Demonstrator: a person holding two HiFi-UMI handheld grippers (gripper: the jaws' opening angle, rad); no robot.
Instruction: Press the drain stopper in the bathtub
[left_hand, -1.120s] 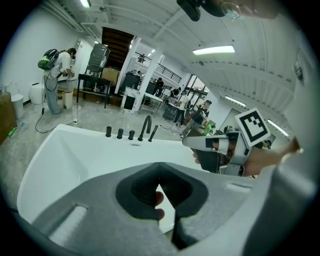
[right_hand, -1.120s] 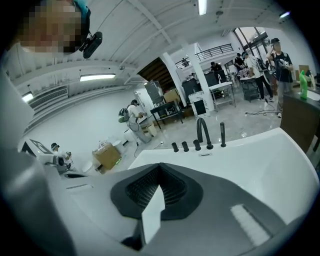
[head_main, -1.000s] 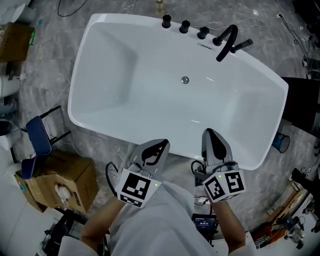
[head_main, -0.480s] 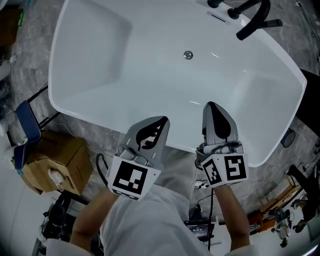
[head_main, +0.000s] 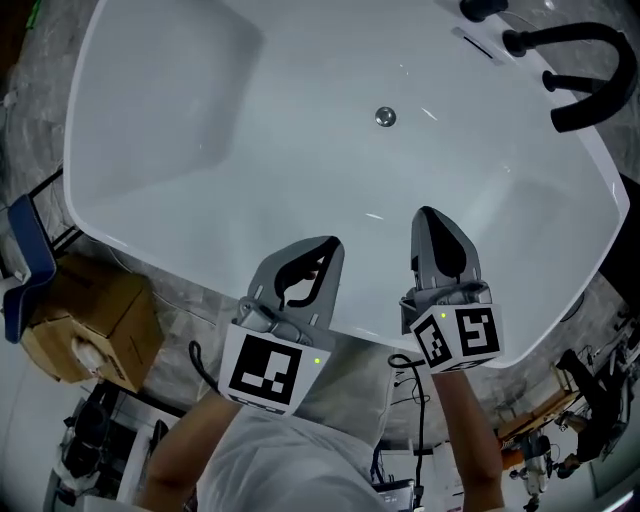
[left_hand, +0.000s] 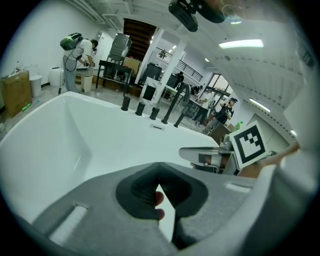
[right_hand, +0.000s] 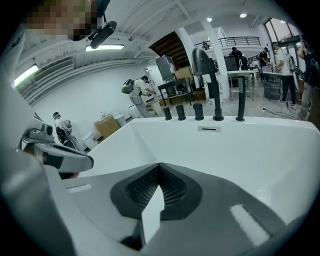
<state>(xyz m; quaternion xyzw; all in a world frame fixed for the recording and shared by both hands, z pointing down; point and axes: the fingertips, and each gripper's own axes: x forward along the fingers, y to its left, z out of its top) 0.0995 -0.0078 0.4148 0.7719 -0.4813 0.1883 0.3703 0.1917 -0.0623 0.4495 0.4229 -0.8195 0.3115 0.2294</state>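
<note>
The drain stopper (head_main: 385, 117) is seen as a small round metal disc on the floor of the white bathtub (head_main: 160, 240). It lies roughly midway along the tub's length and towards the far wall. Nothing is touching it, and nothing lies in the tub between it and the grippers, so the way down appears to be unobstructed.

Both grippers are held side by side over the near rim, well apart from the stopper and pointed towards the basin. The fingers of the left gripper (head_main: 322, 248) are brought together at their tips and nothing is held between them. The fingers of the right gripper (head_main: 432, 218) are likewise closed on nothing. This closed state is judged to suit the task, since joined fingertips give a blunt point with which a stopper can be pressed. The right gripper is placed closer to the stopper's line and would probably be the one lowered, though that cannot be known. A long reach down into the tub is expected.

On the far rim a black faucet (head_main: 580, 70) is mounted, arching over the basin well to the right of the stopper, with an overflow slot (head_main: 478, 45) just beside it. Outside the tub, a cardboard box (head_main: 85, 320) and a blue chair (head_main: 25, 255) stand on the floor at the left.
</note>
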